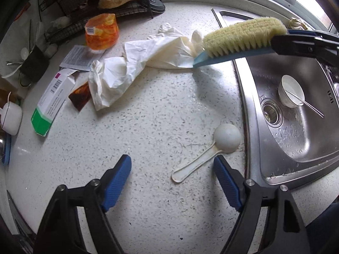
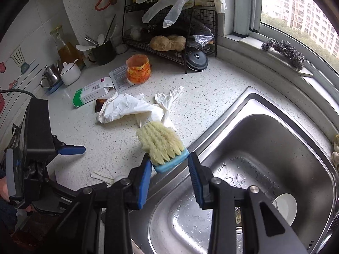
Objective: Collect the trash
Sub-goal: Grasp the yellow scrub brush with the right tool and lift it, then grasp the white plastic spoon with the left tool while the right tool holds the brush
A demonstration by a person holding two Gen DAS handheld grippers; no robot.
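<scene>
Here the right gripper [image 2: 169, 165] clamps the blue back of a scrub brush [image 2: 162, 146], bristles up and pointing away toward the middle of the countertop [image 1: 159, 110]; the brush hangs just above the seam where the counter meets the rim of the sink [image 2: 264, 131]. The left gripper [image 1: 172, 169] has its fingers spread wide with nothing between them, and it hovers over the counter's near part, beside a white plastic spoon [image 1: 211, 148] that lies bowl-down close to the sink's edge.

The trash sits further in. Crumpled white gloves [image 1: 135, 67] sprawl across the middle of the counter, one end right under the brush tip in the left wrist view (whether brush and glove touch, I cannot tell). Toward the far left corner lie a green-and-white carton [image 1: 50, 103], a small brown wrapper [image 1: 80, 97] touching the gloves, a printed leaflet [image 1: 81, 58] and an orange plastic cup [image 1: 101, 31] standing on the leaflet's edge.

In the sink basin a white bowl [image 1: 291, 91] rests tilted near the drain [image 1: 271, 112], chopsticks [image 1: 307, 103] laid across it. A wire rack [image 2: 169, 31] stands at the counter's back corner.
</scene>
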